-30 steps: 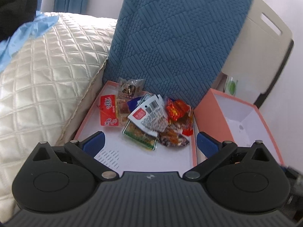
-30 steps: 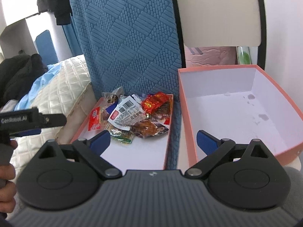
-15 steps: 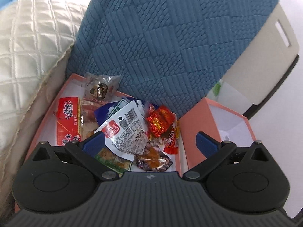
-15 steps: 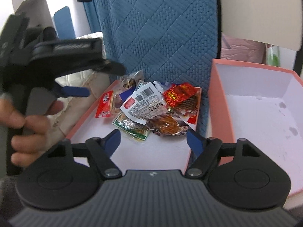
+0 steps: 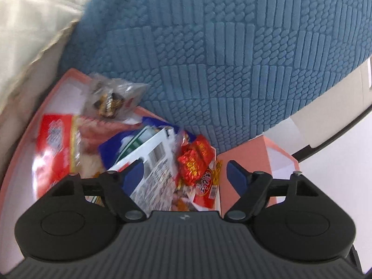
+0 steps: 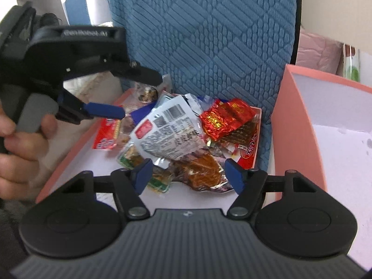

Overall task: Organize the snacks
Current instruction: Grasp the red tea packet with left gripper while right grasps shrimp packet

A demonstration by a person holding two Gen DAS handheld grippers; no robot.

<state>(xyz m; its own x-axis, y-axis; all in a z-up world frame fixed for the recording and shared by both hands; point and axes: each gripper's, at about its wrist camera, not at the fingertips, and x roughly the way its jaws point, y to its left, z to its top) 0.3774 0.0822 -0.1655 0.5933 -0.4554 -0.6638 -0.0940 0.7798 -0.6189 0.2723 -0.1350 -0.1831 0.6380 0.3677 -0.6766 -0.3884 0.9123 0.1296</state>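
Note:
A pile of snack packets lies in a shallow pink tray (image 6: 76,148). On top are a white barcode packet (image 6: 169,134) and a red foil packet (image 6: 225,118), with a brown-orange packet (image 6: 200,169) in front. My right gripper (image 6: 188,173) hovers just before that brown packet; its jaws are closing and the pads touch nothing. My left gripper (image 5: 184,174) hangs over the white packet (image 5: 158,176) and the red foil packet (image 5: 195,158), jaws closing, gripping nothing. Its blue finger (image 6: 104,111) reaches over the tray's left side. The left wrist view is blurred.
A deep pink box (image 6: 286,116) with a white, empty inside stands right of the tray. A blue quilted cushion (image 6: 209,34) rises right behind the tray. Cream bedding (image 5: 30,23) borders the left side. A hand (image 6: 18,153) holds the left gripper's handle.
Both grippers have come forward and down toward the snack pile, and their jaws have narrowed. The left gripper has entered the right wrist view from the left.

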